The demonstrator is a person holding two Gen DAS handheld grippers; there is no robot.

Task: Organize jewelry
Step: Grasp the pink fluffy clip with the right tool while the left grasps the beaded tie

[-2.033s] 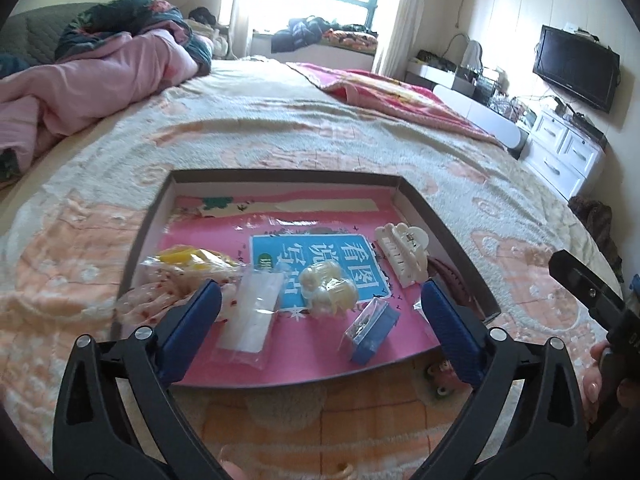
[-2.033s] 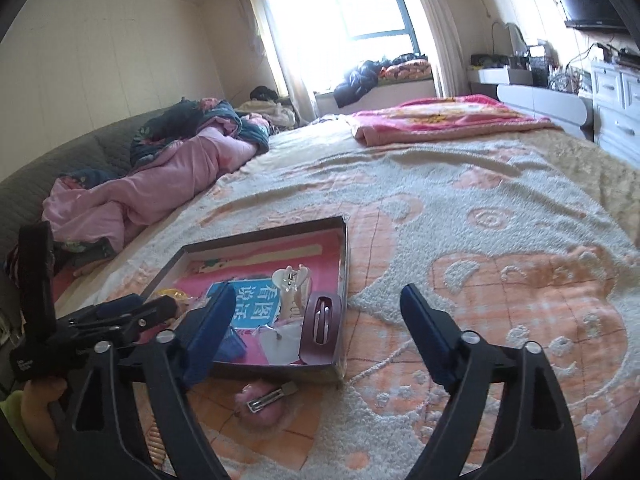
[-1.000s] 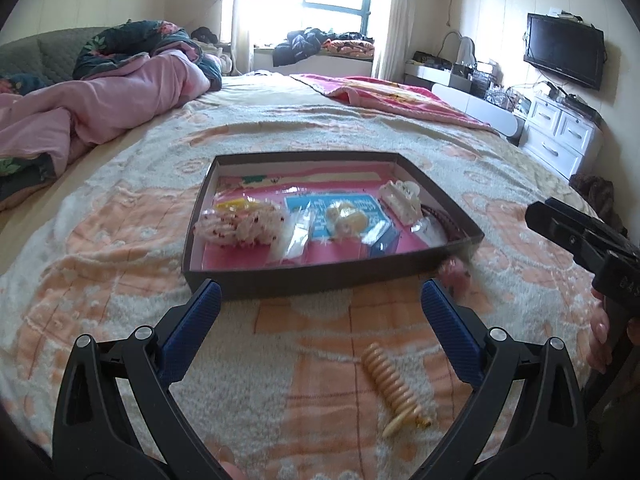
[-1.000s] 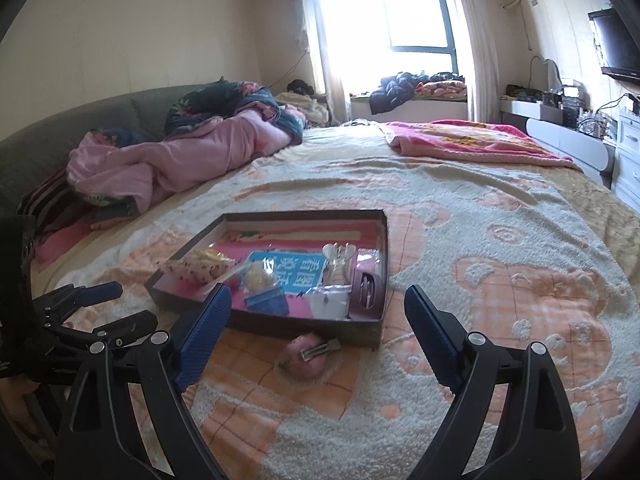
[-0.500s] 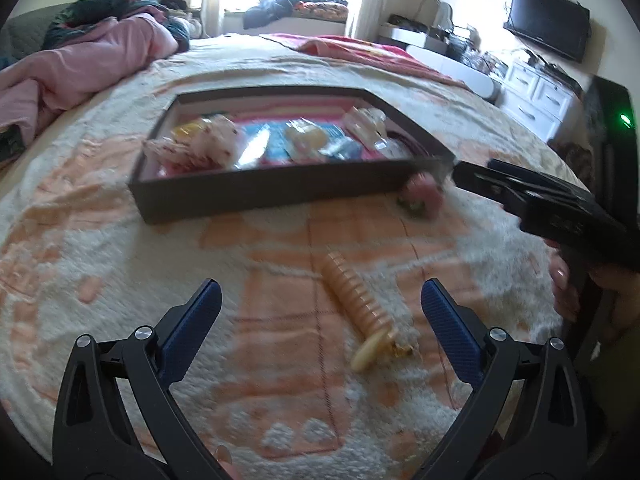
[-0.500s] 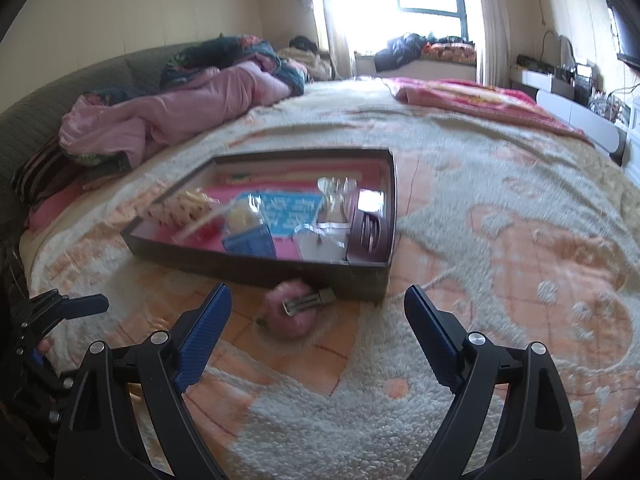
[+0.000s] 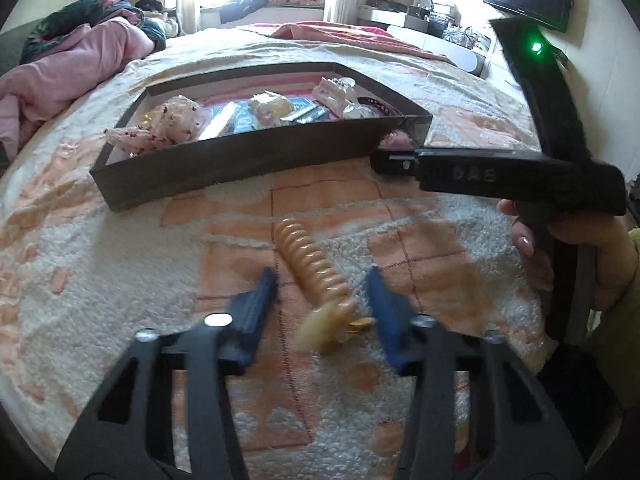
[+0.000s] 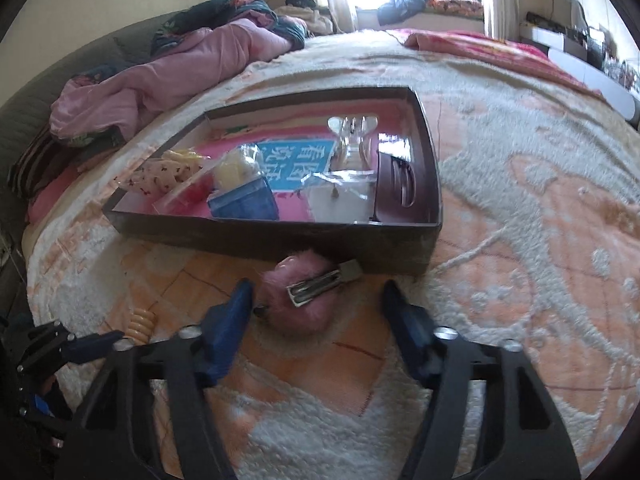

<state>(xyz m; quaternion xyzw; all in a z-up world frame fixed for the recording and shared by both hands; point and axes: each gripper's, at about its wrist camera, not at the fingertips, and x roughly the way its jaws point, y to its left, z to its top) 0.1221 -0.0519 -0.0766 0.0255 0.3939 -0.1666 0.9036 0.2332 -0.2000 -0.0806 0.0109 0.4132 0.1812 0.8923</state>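
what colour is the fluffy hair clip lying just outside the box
Pink fluff with a silver metal clip, on the fluffy hair clip; clearest in the right wrist view.

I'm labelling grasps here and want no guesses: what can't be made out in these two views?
- Left wrist view: whether the closing left gripper touches the beige spiral hair clip; motion blur smears its near end.
- Left wrist view: most of the pink fluffy clip, hidden by the right gripper's body.
- Right wrist view: whether the closing right gripper presses the fluffy clip; its fur hides the contact.
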